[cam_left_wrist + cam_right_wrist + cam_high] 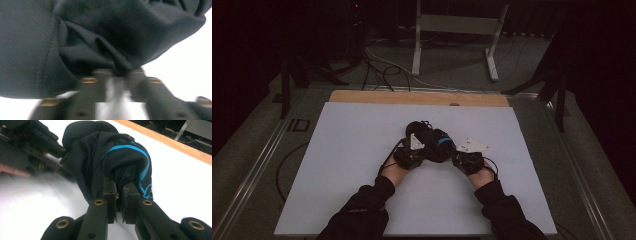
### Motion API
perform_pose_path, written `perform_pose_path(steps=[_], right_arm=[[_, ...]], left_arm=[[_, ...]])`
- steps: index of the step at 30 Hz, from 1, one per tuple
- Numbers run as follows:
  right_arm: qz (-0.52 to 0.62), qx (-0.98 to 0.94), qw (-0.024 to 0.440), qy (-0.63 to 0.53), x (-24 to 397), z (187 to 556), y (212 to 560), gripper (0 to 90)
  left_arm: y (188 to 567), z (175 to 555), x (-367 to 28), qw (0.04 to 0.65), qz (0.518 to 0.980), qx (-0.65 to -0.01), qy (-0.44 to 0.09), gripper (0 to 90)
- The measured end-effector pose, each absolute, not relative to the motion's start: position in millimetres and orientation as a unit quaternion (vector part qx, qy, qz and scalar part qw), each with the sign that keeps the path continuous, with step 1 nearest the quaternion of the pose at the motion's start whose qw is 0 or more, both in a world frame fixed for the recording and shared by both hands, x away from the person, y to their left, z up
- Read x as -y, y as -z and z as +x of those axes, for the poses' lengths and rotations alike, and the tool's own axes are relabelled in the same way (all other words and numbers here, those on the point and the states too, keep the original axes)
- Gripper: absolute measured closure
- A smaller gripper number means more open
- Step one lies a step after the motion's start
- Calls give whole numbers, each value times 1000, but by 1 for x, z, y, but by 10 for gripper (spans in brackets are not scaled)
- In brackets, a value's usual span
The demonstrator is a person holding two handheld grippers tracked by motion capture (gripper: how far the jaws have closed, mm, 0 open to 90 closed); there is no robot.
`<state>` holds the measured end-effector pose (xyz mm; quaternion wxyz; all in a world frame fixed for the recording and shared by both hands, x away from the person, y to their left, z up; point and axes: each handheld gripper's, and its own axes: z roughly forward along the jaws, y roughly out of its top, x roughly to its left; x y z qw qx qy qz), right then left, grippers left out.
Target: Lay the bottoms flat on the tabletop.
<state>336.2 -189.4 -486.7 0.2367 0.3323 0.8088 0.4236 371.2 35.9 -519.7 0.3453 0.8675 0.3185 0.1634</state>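
Garment: a dark cloth (432, 142) with a bright blue printed line, bunched into a mound near the middle of the white table (342, 165), between the two hands.
Left gripper (411, 152): its jaws are drawn nearly together with a pleat of the cloth (105, 47) pinched between the tips, so the fabric gathers into folds that run toward the bite.
Right gripper (119, 195): its jaws are likewise drawn in on a fold at the near edge of the mound (112, 162), just beside the blue print; the pads press on fabric, not on each other.
Why both ends: a judgement only, but a grip on each side suits lifting or spreading a limp thing that one grip would let hang in a clump.
Why low: both grippers sit close to the table, where the cloth lies.
Wooden strip (417, 98): the bare far edge of the table, well apart from the work.
Risk: only a thin fold is caught on each side; a hard pull may slip it free.
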Motion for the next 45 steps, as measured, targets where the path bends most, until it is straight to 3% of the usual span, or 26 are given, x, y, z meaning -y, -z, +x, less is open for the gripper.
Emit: perform_pose_path(steps=[3, 25, 36, 45], right_arm=[[333, -809, 240, -420, 190, 335, 485, 842], [340, -799, 255, -425, 226, 327, 471, 842], [302, -793, 264, -459, 226, 311, 436, 843], [321, -800, 240, -446, 227, 312, 454, 842]], left_arm=[[515, 370, -38, 354, 863, -324, -156, 868], [450, 355, -110, 361, 851, -330, -191, 872], [384, 357, -124, 388, 845, -303, -210, 869], [422, 377, -108, 370, 861, -314, -152, 847]])
